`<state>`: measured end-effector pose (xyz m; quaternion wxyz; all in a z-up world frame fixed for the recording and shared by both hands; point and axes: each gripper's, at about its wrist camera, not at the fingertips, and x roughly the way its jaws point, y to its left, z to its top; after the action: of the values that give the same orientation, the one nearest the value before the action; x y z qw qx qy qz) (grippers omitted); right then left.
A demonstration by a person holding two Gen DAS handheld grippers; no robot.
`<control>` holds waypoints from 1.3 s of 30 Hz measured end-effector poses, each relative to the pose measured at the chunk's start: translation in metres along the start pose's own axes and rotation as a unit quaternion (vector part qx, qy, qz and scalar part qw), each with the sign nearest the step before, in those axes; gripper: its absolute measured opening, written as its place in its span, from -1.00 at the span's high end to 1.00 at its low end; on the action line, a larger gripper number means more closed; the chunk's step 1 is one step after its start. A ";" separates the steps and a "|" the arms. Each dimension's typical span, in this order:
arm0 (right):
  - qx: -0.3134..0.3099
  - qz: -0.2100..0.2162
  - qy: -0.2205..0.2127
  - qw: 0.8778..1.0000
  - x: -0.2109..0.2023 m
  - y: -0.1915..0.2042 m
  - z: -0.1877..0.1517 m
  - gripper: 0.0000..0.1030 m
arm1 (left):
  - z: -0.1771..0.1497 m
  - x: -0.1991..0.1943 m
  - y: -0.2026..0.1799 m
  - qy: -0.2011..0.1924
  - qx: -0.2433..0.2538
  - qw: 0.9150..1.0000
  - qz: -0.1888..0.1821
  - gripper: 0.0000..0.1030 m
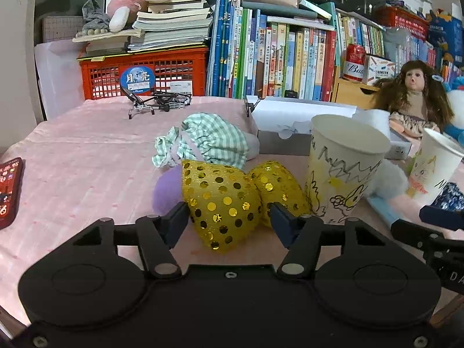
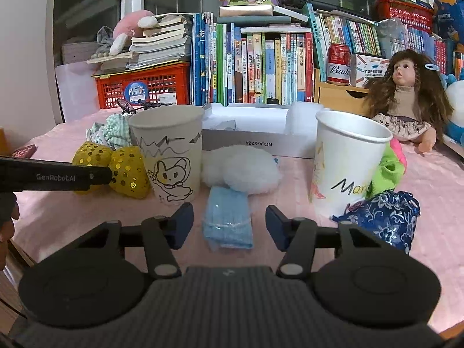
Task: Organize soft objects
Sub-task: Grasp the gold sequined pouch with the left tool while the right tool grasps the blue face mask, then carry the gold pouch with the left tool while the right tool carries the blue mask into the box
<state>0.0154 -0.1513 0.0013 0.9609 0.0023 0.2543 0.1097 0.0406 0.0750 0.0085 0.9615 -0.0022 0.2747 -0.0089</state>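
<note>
The gold pouch [image 1: 221, 203], sequinned and puffy, lies on the pink cloth [image 1: 87, 156] right in front of the left gripper [image 1: 229, 217]. Its jaws stand about half open on either side of the pouch, the pads near the fabric, but I can't tell that they press it, so I'd call it not yet gripped. A second gold pouch [image 1: 277, 185] sits just beside it, touching the left cup [image 1: 342, 168], and a green checked cloth [image 1: 208, 142] is heaped just behind both.

The right gripper [image 2: 229, 223] is lined up the same way over a folded blue mask [image 2: 227, 217], jaws about half open with clear gaps on both sides, holding nothing. Behind the mask lies a white fluffy pad [image 2: 240, 168], between the left cup and the right cup [image 2: 345, 165]. A blue brocade bag [image 2: 385, 217] leans against the right cup's base, with a green and pink cloth [image 2: 390, 168] just behind it.

The two cups stand upright, mouths open (likely the bins for the sorting), which would explain why the soft things are clustered round them. Each hand seems to be settling on the nearest item. The white box [image 2: 246, 133] and doll [image 2: 406, 95] sit further back, out of the way.
</note>
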 end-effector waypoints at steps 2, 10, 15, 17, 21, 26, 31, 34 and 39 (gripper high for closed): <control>0.001 0.001 0.002 1.000 0.002 0.001 -0.001 -0.11 | -0.001 0.001 -0.001 0.000 0.005 1.000 0.006 0.08; 0.009 0.004 0.010 1.000 0.008 0.002 -0.003 0.18 | -0.004 -0.007 -0.008 -0.004 0.027 1.000 0.003 0.32; 0.006 0.008 0.006 1.000 0.002 0.002 -0.004 0.19 | -0.003 -0.019 -0.011 -0.007 0.027 1.000 -0.006 0.35; 0.005 0.010 0.004 1.000 -0.001 0.001 -0.002 0.20 | -0.001 -0.025 -0.011 -0.010 0.023 1.000 -0.011 0.35; -0.002 0.011 -0.005 1.000 -0.010 0.001 0.002 0.20 | 0.007 -0.038 -0.005 -0.018 0.013 1.000 -0.017 0.36; -0.011 0.010 -0.016 1.000 -0.019 0.002 0.008 0.20 | 0.019 -0.054 0.002 -0.028 0.003 0.999 -0.021 0.36; -0.014 0.008 -0.032 0.999 -0.030 0.000 0.016 0.20 | 0.030 -0.065 0.007 -0.036 -0.008 0.999 -0.028 0.36; -0.018 0.005 -0.041 0.999 -0.036 -0.001 0.020 0.20 | 0.036 -0.069 0.008 -0.042 -0.010 0.999 -0.028 0.36; -0.017 0.003 -0.050 0.999 -0.041 -0.005 0.026 0.20 | 0.043 -0.074 0.006 -0.051 -0.011 0.998 -0.031 0.36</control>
<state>-0.0057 -0.1632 0.0434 0.9720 -0.0078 0.2042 0.1162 0.0005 0.0828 0.0840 0.9735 -0.0214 0.2249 -0.0355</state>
